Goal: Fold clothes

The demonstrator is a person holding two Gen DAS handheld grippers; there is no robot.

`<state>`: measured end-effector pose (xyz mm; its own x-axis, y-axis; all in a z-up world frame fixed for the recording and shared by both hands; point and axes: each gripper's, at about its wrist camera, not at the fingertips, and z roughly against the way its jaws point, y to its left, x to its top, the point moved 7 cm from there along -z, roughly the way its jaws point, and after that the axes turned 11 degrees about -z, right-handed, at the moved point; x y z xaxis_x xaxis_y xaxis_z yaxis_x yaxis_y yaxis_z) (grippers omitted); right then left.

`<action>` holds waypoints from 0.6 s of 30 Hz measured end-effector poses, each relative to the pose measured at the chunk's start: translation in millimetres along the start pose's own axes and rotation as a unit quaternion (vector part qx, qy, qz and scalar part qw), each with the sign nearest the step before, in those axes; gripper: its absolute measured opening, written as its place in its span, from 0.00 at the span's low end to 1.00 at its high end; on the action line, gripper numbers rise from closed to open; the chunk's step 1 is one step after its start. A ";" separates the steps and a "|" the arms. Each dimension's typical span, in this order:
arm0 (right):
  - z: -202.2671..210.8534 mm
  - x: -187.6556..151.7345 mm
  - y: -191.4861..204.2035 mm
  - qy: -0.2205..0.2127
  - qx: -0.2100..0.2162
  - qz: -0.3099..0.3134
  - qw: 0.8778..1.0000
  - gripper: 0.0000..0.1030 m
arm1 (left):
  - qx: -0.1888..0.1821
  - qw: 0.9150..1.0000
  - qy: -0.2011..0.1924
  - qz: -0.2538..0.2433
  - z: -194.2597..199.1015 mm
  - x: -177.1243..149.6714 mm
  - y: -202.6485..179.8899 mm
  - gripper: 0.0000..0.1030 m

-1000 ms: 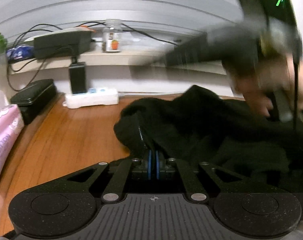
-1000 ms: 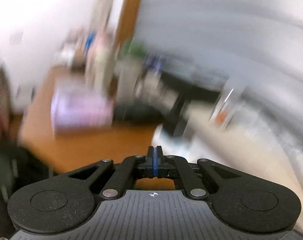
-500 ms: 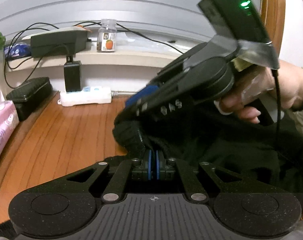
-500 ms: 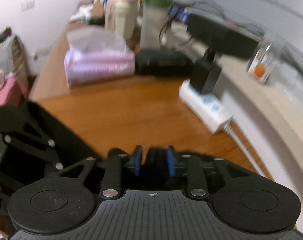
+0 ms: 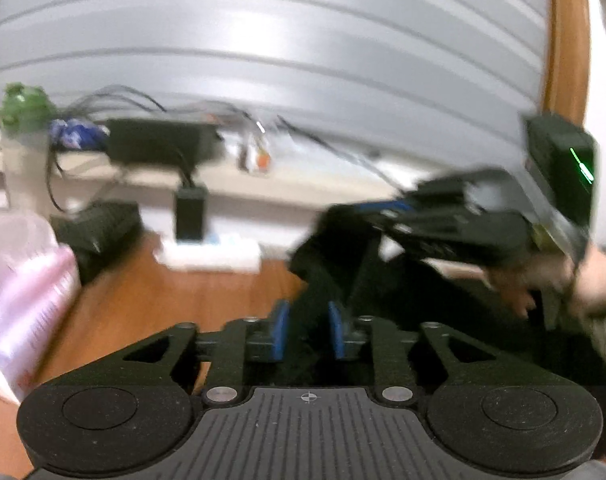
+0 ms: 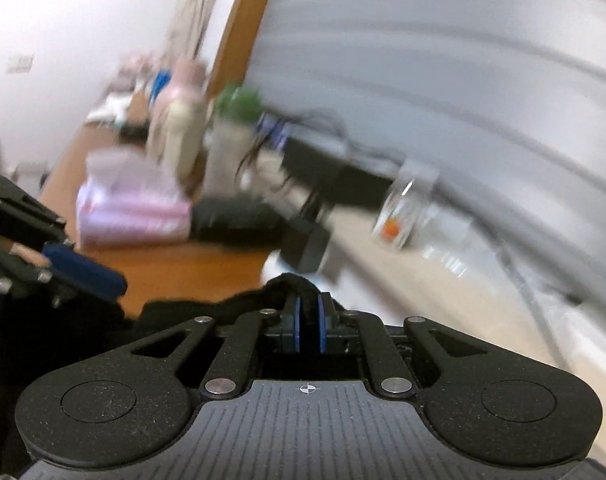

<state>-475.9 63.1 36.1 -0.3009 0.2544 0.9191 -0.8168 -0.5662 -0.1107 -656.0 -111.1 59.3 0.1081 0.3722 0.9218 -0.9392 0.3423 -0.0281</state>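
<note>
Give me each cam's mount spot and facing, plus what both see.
Left wrist: on the left gripper, facing the windowsill across the black garment; shows its parted fingers, right gripper, a hand.
Right wrist: on the right gripper, facing the desk; its jaws pinch the garment.
Shared: garment, pink tissue pack.

Both views were lit evenly by soft indoor light, with a bright sheen on the grey slatted wall (image 5: 303, 60) above and ahead of the grippers. Motion blur smeared nearly everything beyond the fingers: the shelf clutter, cables and pink pack (image 6: 131, 212) were streaked, and the black cloth (image 5: 443, 300) showed no detail, only flat darkness. Only each gripper's own body stayed sharp. Fisheye bending curved the wall slats, and the frame corners fell to black.
</note>
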 end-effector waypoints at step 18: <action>-64.9 70.9 14.9 -0.074 -0.021 0.024 0.997 0.39 | 0.069 0.995 0.067 0.018 -61.6 14.1 56.7 0.21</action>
<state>-541.3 123.5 75.1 -0.2668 0.1083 0.9576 -0.8237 -0.5414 -0.1683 -687.6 -33.3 46.9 0.1074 0.4962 0.8615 -0.9781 0.2083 0.0019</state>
